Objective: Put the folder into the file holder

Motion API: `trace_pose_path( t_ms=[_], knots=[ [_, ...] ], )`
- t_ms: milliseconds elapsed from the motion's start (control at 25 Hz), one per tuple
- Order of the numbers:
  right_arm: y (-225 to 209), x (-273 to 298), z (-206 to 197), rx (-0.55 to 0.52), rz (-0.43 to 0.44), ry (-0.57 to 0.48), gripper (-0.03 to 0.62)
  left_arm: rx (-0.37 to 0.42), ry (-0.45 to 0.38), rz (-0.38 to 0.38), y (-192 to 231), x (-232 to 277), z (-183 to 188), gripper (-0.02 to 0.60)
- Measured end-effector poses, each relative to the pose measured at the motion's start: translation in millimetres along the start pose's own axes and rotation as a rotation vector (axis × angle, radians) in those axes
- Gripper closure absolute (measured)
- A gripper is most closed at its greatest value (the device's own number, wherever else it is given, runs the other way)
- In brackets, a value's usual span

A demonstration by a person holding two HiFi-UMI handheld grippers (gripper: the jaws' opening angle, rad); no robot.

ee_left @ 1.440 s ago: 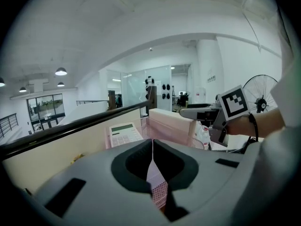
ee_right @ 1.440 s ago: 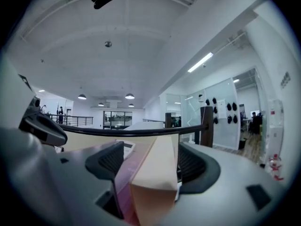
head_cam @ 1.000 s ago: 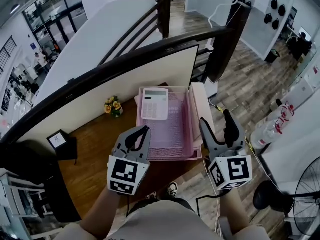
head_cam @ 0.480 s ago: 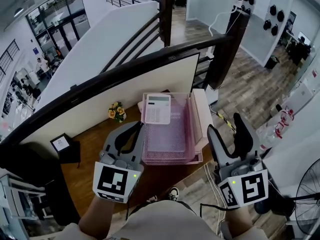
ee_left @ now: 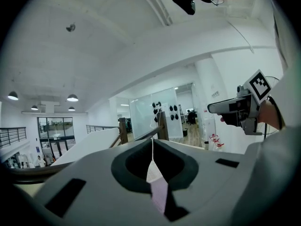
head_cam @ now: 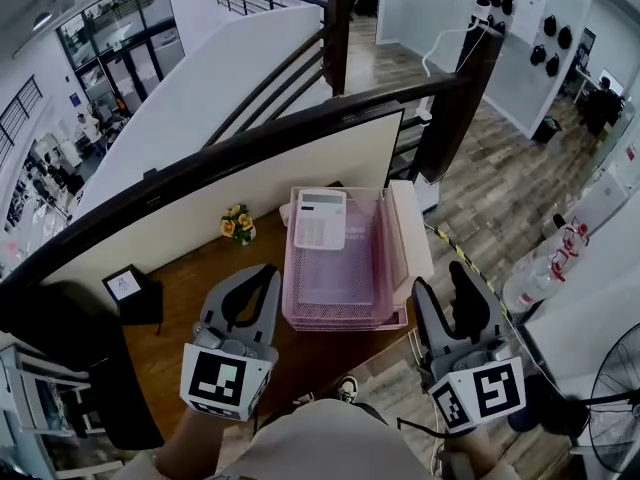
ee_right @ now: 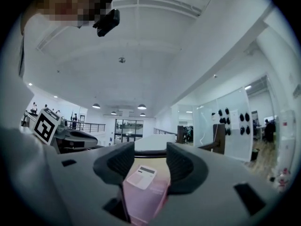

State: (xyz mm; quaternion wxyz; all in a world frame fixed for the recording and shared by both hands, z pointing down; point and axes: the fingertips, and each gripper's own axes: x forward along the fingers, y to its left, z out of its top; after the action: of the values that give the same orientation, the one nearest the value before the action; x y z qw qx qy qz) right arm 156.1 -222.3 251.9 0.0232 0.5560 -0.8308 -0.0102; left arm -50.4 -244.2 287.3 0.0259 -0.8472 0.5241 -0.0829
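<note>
sitting clear ahead of both jaws: pink file holder (head_cam: 343,320).

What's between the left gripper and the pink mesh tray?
Only a strip of bare wooden desk, in the head view, lies between the left hand-held gripper and the pink mesh tray.

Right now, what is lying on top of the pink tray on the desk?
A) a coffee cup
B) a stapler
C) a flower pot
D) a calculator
D: the head view shows a white calculator lying flat on the far end of the pink tray.
</note>
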Motion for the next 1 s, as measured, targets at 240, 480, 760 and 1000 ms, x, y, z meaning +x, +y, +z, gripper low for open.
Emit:
trace_pose_path(
  t_ms=[240,480,760,1000],
  knots=[
    [2.4,0.2,-27.5,0.019,0.0,0.055,0.414,0.015,0.046,-0.007,-4.1,-1.9,-22.4,0.571],
    [10.6,-0.7,-49.7,0.063,0.018,0.101,0.461,0.049,0.115,-0.002,-6.4,-4.1,-51.5,0.571],
    [16.1,-5.0,-50.4,0.055,0.011,0.077,0.589,0.04,0.121,0.007,-1.6,-5.5,-58.2,0.571],
    [14.2,-5.7,-42.1,0.024,0.007,0.054,0.591,0.023,0.112,0.009,0.7,-6.5,-55.7,0.571]
  ],
)
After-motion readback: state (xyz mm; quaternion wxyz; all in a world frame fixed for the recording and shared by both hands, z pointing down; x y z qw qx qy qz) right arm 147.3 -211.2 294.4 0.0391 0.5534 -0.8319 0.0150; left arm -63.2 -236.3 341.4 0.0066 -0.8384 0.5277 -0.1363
